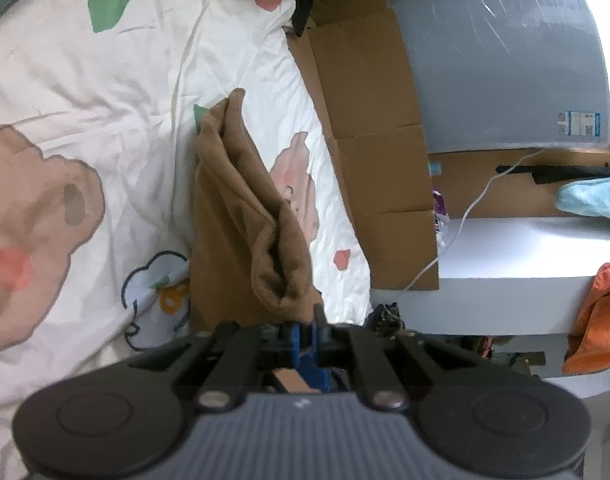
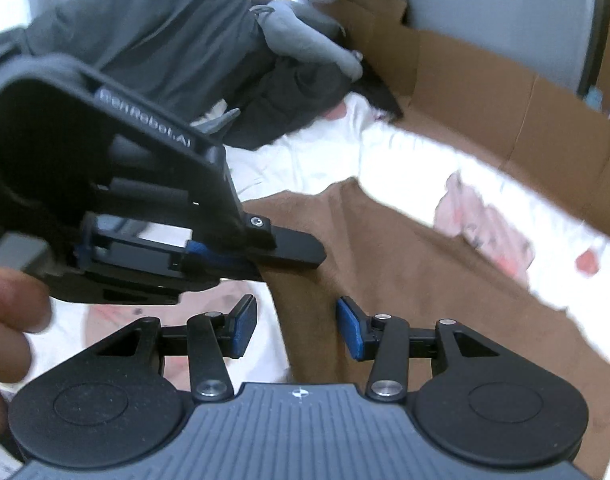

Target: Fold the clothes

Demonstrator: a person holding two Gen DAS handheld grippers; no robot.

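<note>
Left tool pinching brown cloth on the bed; right tool parted, holding nothing.

My left tool [image 1: 311,330] is clamped tight on the near edge of the brown cloth [image 1: 241,216], which trails away from it in a bunched fold across the bed sheet [image 1: 105,80], white with bear and cloud prints. From my right wrist view the left tool [image 2: 289,254] shows side-on, its tips on the cloth's [image 2: 385,280] edge. My right tool [image 2: 297,330] hangs just above that same edge, blue pads [image 2: 243,326] about half apart, not touching the cloth below them. Cardboard [image 1: 365,120] stands along the bed's far side. Dark grey clothes [image 2: 165,28] piled beyond the cloth. My fingers [image 2: 13,320] show at the left edge.
</note>
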